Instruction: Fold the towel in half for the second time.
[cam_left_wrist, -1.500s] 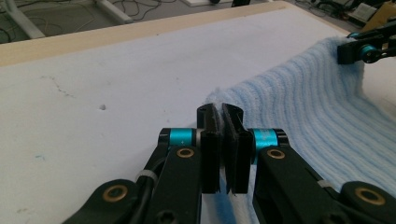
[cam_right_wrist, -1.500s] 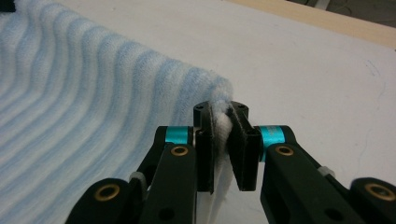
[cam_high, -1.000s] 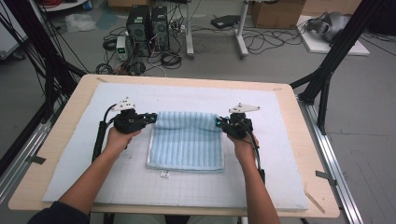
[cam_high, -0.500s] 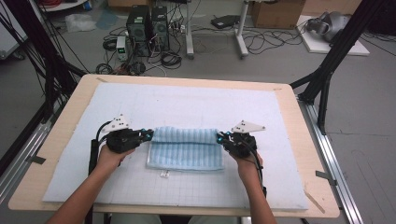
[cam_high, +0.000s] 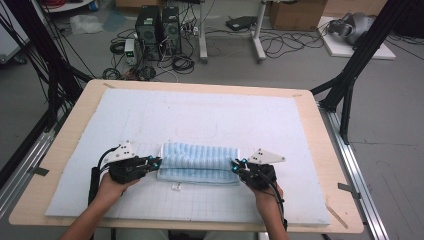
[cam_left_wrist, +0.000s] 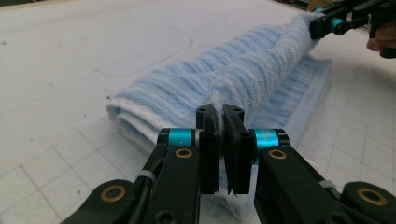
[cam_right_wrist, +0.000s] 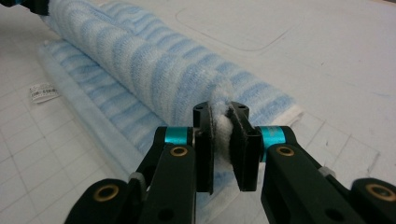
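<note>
Both your grippers — left gripper (cam_high: 156, 163) and right gripper (cam_high: 235, 166) — are clamped on the towel (cam_high: 198, 162), low centre of the high view. The pinches look thin, so uneven pulling could slip a corner free — skewing the fold.

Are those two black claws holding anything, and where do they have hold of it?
Both hold the blue-and-white striped terry towel: left gripper pinches one end of its folded-over edge, right gripper the other end.
</note>
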